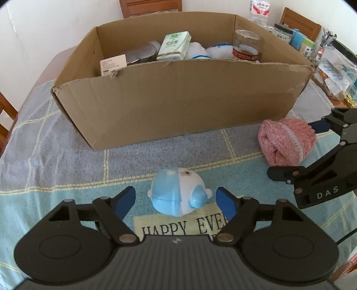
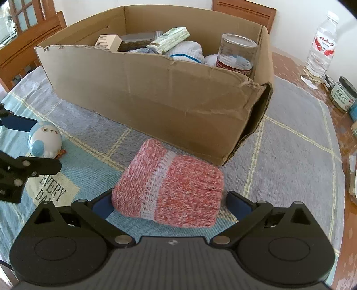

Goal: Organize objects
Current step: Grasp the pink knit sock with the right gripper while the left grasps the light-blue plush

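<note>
The cardboard box (image 1: 178,98) front wall hides its contents' lower parts.

Before me lies a woven blue and grey checked tablecloth with pale yellow lines (image 1: 67,156), covering a reddish-brown wooden table (image 2: 287,64). Brown wooden chairs (image 1: 151,6) stand at the far side. To my right stand a clear plastic water bottle with a red label (image 2: 321,44) and a dark-lidded glass jar (image 2: 342,93).
</note>
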`<state>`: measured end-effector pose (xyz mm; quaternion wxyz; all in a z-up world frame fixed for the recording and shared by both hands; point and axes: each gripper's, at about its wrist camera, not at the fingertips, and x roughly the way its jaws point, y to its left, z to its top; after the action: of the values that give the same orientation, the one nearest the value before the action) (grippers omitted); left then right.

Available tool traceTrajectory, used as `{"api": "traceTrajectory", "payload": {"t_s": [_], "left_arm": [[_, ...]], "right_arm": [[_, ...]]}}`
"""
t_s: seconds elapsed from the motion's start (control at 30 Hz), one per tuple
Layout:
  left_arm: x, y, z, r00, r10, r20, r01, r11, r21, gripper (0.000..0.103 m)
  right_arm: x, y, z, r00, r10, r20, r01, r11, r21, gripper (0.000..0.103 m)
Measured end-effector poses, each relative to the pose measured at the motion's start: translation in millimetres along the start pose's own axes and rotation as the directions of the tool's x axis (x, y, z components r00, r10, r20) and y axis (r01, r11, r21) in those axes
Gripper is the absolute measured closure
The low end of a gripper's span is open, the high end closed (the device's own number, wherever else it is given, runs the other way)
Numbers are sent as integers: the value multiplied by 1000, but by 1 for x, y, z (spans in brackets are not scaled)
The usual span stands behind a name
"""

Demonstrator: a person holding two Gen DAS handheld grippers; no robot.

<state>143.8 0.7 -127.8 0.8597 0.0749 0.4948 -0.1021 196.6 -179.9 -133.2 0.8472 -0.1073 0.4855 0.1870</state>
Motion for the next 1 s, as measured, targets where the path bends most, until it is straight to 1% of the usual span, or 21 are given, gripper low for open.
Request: {"api": "traceTrajectory", "payload": {"t_s": [0.03, 0.1, 0.2, 0.3, 0.43, 0.67, 1.0], "left_arm": [[0, 0, 0, 1000, -2, 3, 2, 1000, -1, 28], [3, 0, 1, 1000, -13, -5, 13, 1000, 1, 34], [7, 1, 1, 1000, -30, -7, 30, 1000, -4, 39], [8, 2, 2, 999, -51, 3, 51, 999, -8, 45], [8, 5, 4, 997, -77, 8, 77, 997, -9, 46], [10, 16, 3, 997, -81, 12, 81, 997, 2, 46], [10, 22, 5, 993, -116, 11, 116, 993, 15, 46]], "right_arm": [[0, 0, 0, 1000, 1, 2, -1, 1000, -2, 0], [0, 0, -1, 1000, 1, 4, -1, 1000, -2, 0], [-1, 1, -2, 1000, -1, 6, 1, 1000, 2, 0], [-1, 2, -2, 1000, -9, 7, 9, 1000, 15, 0], [0, 4, 0, 1000, -23, -7, 24, 999, 37, 0], [0, 9, 2, 998, -52, -28, 54, 995, 88, 0], [4, 10, 11, 995, -87, -55, 95, 982, 165, 0]]}}
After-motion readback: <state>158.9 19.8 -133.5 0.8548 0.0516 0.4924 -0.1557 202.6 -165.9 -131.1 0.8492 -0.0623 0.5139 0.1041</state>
